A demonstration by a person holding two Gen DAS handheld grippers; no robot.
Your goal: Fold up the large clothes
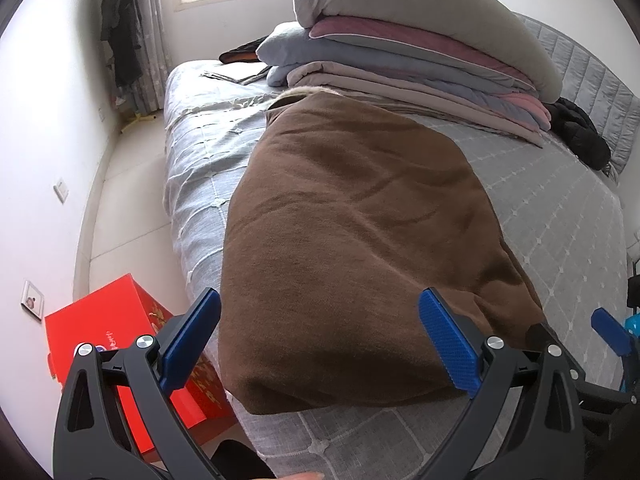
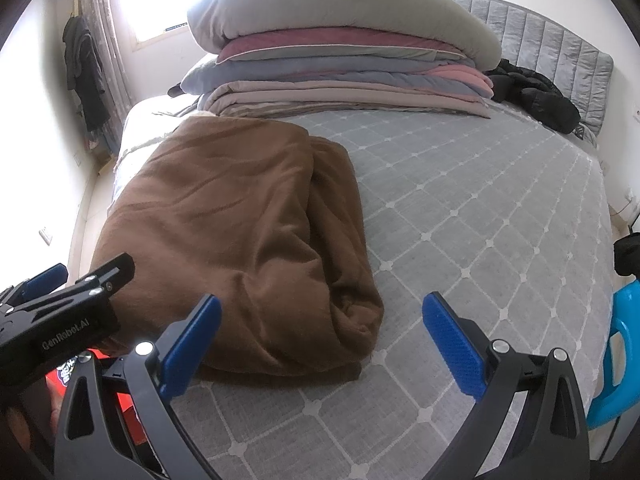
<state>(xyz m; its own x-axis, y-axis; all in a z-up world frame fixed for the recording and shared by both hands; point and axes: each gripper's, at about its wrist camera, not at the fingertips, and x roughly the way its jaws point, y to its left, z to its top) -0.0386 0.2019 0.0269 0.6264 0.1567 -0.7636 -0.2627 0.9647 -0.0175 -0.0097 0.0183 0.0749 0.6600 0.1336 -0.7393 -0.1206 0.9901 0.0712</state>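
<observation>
A large brown garment (image 1: 352,240) lies folded into a long thick bundle on the grey bed (image 1: 560,216), its near end close to the bed's front edge. It also shows in the right wrist view (image 2: 248,232), left of centre. My left gripper (image 1: 320,340) is open and empty, hovering just above the garment's near end. My right gripper (image 2: 322,344) is open and empty above the bedspread (image 2: 480,220), beside the garment's near right corner. The left gripper's body (image 2: 60,312) shows at the left edge of the right wrist view.
A stack of folded quilts and a big pillow (image 1: 420,40) fills the far side of the bed. A black jacket (image 1: 580,136) lies by the grey headboard (image 2: 552,40). A red box (image 1: 132,352) stands on the floor at left. A blue plastic stool (image 2: 616,352) is at right.
</observation>
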